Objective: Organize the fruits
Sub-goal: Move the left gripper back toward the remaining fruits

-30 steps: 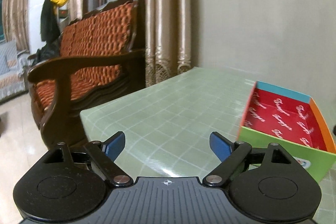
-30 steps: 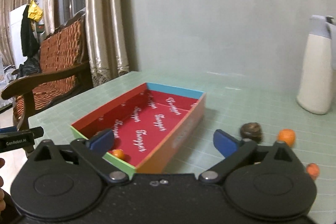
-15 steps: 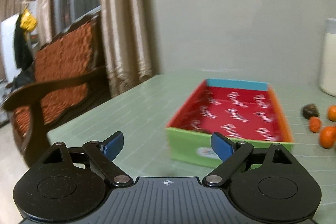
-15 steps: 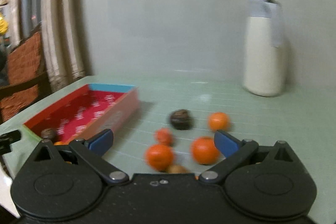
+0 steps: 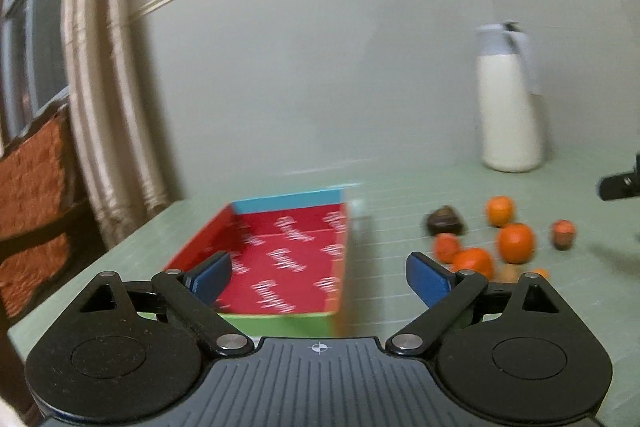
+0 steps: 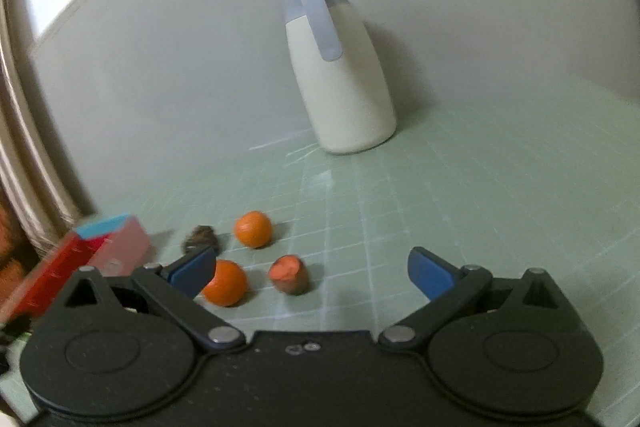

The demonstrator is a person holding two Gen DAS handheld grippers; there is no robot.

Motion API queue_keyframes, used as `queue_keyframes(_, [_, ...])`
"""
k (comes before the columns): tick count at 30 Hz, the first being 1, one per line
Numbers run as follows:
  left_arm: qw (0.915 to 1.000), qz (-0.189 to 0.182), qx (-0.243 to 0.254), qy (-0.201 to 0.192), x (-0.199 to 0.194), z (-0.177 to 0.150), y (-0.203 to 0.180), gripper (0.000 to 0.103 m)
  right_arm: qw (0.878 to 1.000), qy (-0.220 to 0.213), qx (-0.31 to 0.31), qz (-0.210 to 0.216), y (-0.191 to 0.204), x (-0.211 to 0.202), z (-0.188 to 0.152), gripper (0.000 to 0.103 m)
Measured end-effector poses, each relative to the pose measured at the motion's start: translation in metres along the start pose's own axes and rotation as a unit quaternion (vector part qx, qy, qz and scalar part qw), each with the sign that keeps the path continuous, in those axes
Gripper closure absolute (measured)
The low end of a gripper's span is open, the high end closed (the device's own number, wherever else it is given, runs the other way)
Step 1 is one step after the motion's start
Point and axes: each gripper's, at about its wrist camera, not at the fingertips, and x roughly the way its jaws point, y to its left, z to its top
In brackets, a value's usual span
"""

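A shallow box (image 5: 280, 255) with a red printed lining, blue far wall and green near wall lies on the green table; its corner shows in the right wrist view (image 6: 108, 243). Several oranges (image 5: 516, 242) and a dark fruit (image 5: 444, 221) lie loose to its right. My left gripper (image 5: 320, 277) is open and empty, above the box's near right corner. My right gripper (image 6: 312, 273) is open and empty, just short of an orange (image 6: 224, 282), a reddish cut fruit (image 6: 289, 274), another orange (image 6: 253, 228) and the dark fruit (image 6: 200, 238).
A cream jug with a grey lid (image 6: 340, 75) stands at the back of the table by the wall, also in the left wrist view (image 5: 510, 99). Curtains (image 5: 112, 115) and a wooden sofa (image 5: 32, 195) are at the left. The right gripper's tip (image 5: 620, 185) shows at the right edge.
Both views have swung right: the left gripper now faces the box and fruits instead of the sofa, and the right gripper has turned from the box to the fruits and jug. Both stay open.
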Motion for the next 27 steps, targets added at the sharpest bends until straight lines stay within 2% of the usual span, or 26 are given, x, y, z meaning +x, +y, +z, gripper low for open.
queue_keyframes(2, [0.9998, -0.02, 0.004, 0.004, 0.001, 0.004, -0.014, 0.01, 0.999, 0.009, 0.036, 0.032, -0.012, -0.002, -0.001, 0.0])
queue_keyframes(9, [0.9978, -0.058, 0.027, 0.018, 0.01, 0.012, -0.057, 0.01, 0.999, -0.009, 0.022, -0.035, -0.026, -0.017, 0.002, 0.0])
queue_keyframes(13, [0.9967, -0.068, 0.02, 0.04, 0.024, 0.016, -0.067, 0.01, 0.999, -0.003, 0.023, -0.038, -0.035, -0.023, 0.002, 0.0])
queue_keyframes(20, [0.9951, -0.064, -0.012, 0.074, 0.051, 0.017, -0.069, 0.01, 0.998, -0.024, 0.01, -0.057, -0.046, -0.037, 0.001, 0.0])
queue_keyframes(21, [0.9946, -0.066, -0.016, 0.078, 0.054, 0.017, -0.071, 0.011, 0.998, -0.025, 0.008, -0.06, -0.047, -0.038, 0.001, 0.0])
queue_keyframes(22, [0.9941, -0.07, -0.017, 0.082, 0.059, 0.017, -0.073, 0.019, 0.998, -0.025, 0.008, -0.062, -0.048, -0.038, 0.001, 0.0])
queue_keyframes(24, [0.9921, -0.079, -0.017, 0.096, 0.067, 0.016, -0.076, 0.028, 0.998, -0.025, 0.007, -0.063, -0.049, -0.038, 0.0, 0.0])
queue_keyframes(27, [0.9909, -0.076, -0.027, 0.108, 0.077, 0.013, -0.078, 0.028, 0.998, -0.018, 0.007, -0.061, -0.049, -0.036, -0.001, 0.0])
